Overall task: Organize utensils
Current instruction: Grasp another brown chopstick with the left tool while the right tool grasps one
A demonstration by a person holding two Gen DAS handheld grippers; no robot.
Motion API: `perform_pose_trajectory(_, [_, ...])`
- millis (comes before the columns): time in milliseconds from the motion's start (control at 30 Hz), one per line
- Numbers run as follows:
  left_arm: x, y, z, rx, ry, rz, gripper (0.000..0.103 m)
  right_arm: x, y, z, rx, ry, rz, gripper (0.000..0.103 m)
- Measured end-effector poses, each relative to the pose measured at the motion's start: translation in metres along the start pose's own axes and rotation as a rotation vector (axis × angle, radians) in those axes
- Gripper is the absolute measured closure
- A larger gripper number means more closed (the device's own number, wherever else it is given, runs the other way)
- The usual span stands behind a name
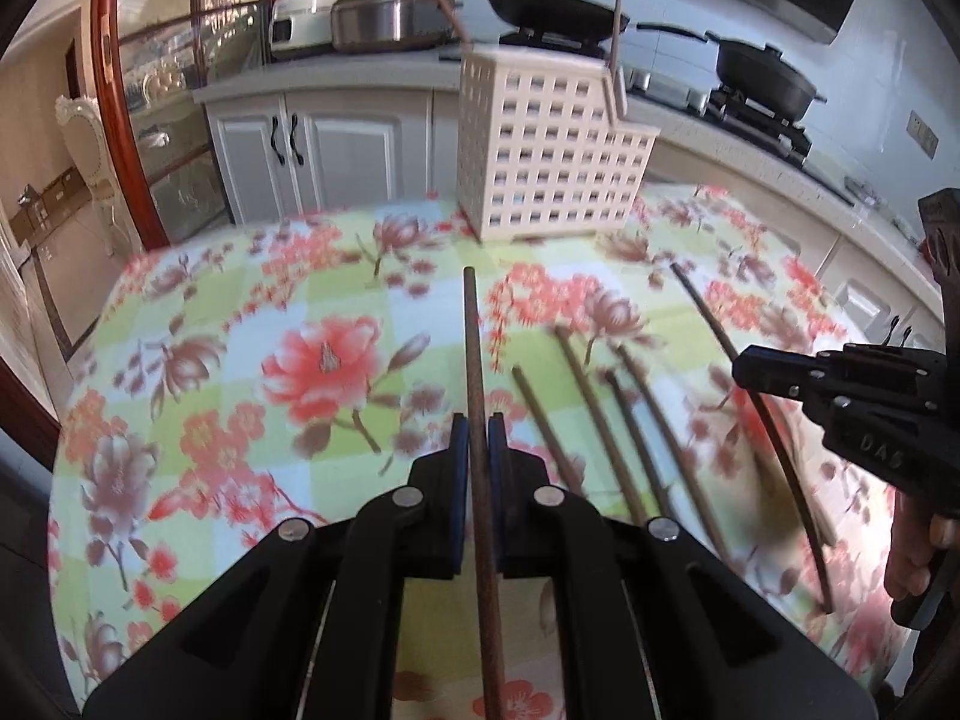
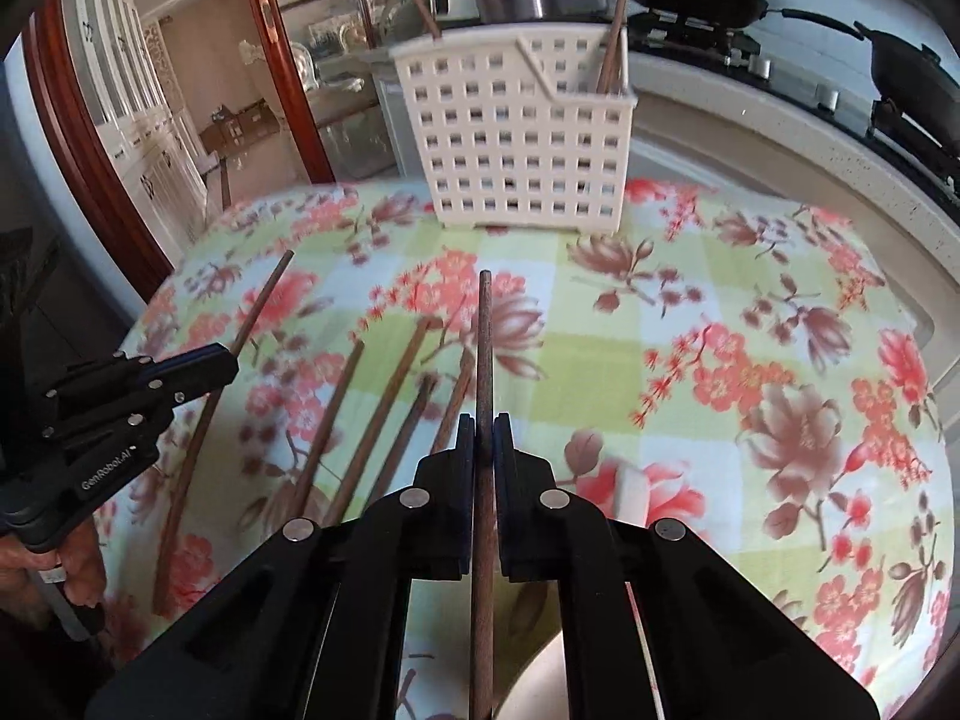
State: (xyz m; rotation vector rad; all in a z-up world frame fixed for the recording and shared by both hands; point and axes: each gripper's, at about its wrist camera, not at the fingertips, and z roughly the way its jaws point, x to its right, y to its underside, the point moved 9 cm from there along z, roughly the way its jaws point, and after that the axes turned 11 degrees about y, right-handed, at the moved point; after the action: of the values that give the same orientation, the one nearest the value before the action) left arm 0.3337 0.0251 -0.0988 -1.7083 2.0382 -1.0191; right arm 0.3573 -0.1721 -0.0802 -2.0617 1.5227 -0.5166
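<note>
The left gripper (image 1: 478,429) has its jaws clamped on a dark brown wooden chopstick (image 1: 475,372) pointing toward twelve o'clock. The right gripper (image 2: 483,429) likewise pinches a second brown chopstick (image 2: 485,348). Four, perhaps five, loose chopsticks (image 2: 333,420) lie blurred on the floral tabletop (image 2: 720,312). The cream perforated plastic basket (image 2: 516,144) stands at twelve o'clock.

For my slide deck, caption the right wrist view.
Right gripper clamps one chopstick before a white basket.
</note>
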Motion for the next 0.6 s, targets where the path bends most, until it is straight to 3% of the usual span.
perform_pose_trajectory(367, [0.013,-0.047,-0.051,0.137,0.033,0.010,0.097,0.022,-0.036,-0.061,0.139,-0.020,0.039,0.096])
perform_pose_trajectory(600, [0.021,-0.058,-0.070,0.175,0.029,0.019,0.097,0.027,-0.044,-0.084,0.190,-0.026,0.045,0.096])
